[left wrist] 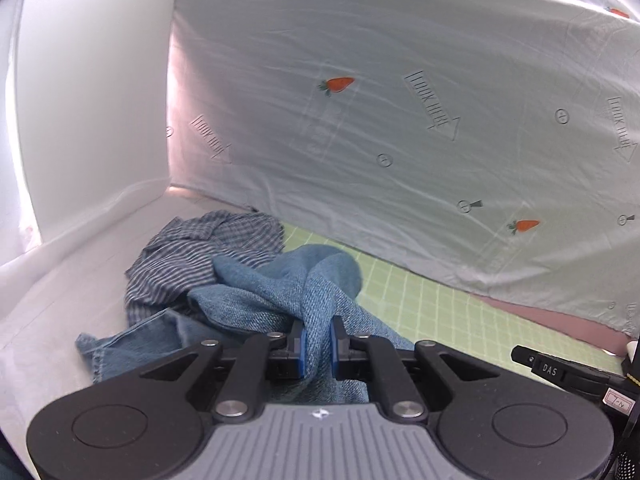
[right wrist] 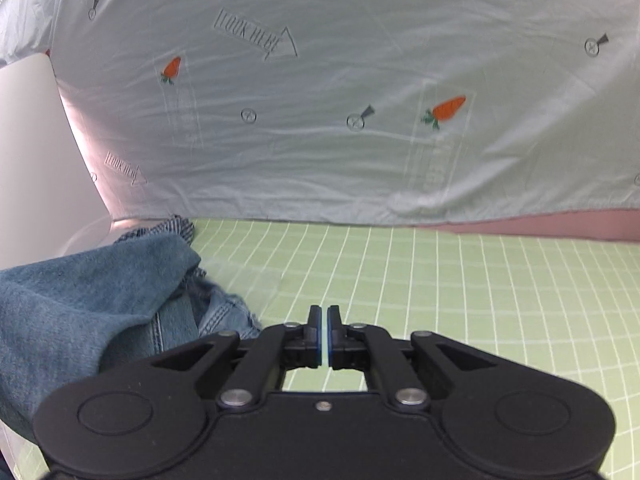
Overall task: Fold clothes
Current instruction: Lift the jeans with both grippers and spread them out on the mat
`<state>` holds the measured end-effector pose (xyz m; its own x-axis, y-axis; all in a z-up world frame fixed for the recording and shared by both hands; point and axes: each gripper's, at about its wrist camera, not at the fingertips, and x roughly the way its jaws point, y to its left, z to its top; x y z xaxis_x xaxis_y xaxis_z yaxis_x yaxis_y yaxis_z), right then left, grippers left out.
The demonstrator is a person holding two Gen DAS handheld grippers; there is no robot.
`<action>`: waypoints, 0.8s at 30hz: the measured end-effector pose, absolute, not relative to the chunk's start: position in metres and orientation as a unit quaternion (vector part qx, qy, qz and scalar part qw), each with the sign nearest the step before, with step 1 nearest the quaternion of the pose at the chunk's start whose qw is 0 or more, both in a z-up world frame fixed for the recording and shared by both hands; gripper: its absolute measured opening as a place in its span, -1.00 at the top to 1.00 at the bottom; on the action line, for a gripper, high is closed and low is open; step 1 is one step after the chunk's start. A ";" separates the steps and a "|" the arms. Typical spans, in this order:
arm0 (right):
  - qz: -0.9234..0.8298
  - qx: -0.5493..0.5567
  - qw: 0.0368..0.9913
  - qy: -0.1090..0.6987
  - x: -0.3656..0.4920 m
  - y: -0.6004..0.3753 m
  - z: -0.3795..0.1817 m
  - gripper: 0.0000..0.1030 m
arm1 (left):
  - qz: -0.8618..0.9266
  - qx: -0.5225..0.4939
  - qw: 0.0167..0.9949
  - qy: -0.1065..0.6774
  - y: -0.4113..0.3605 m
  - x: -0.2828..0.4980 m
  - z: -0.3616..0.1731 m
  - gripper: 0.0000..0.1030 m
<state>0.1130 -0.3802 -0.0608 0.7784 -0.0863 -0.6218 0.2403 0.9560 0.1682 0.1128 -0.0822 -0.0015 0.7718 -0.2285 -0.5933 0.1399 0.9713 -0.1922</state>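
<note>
- The left gripper is pinching a bunched fold of the blue denim garment between its blue pads; the cloth is filling the narrow gap between the fingers.
- The denim is lying heaped just ahead of that gripper and trailing off to its left, where a frayed hem is resting on a white sheet.
- A striped shirt is lying crumpled beyond the denim and to the left, touching it and partly tucked under it.
- The right gripper is sitting with its pads almost together, only a thin slit showing between them, and nothing caught there.
- In the right wrist view the denim is bulking up to the left of the right gripper, close beside its body; whether it is touching cannot be told.
- A green mat with a white grid is spreading out under and ahead of the right gripper, and to the right of the left one.
- A pale printed sheet with carrots, arrows and "LOOK HERE" marks is hanging as a backdrop at the far edge of the mat.
- A white panel is standing far to the left.
- A strip of pink is showing below the sheet's hem, ahead and right.
</note>
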 end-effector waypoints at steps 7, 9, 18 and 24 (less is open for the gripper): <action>-0.075 0.162 0.911 0.371 0.163 -0.339 -0.107 -0.02 | -0.043 -0.101 0.923 0.369 -0.005 0.136 -0.033 0.77; -0.078 0.174 0.903 0.385 0.185 -0.327 -0.121 -0.25 | -0.043 -0.111 0.916 0.382 0.011 0.146 -0.045 0.77; -0.137 0.287 0.844 0.433 0.249 -0.301 -0.180 -0.71 | -0.074 -0.151 0.882 0.440 0.046 0.188 -0.095 0.76; -0.096 0.321 0.854 0.398 0.237 -0.305 -0.167 0.78 | -0.084 -0.140 0.889 0.429 0.036 0.188 -0.083 0.77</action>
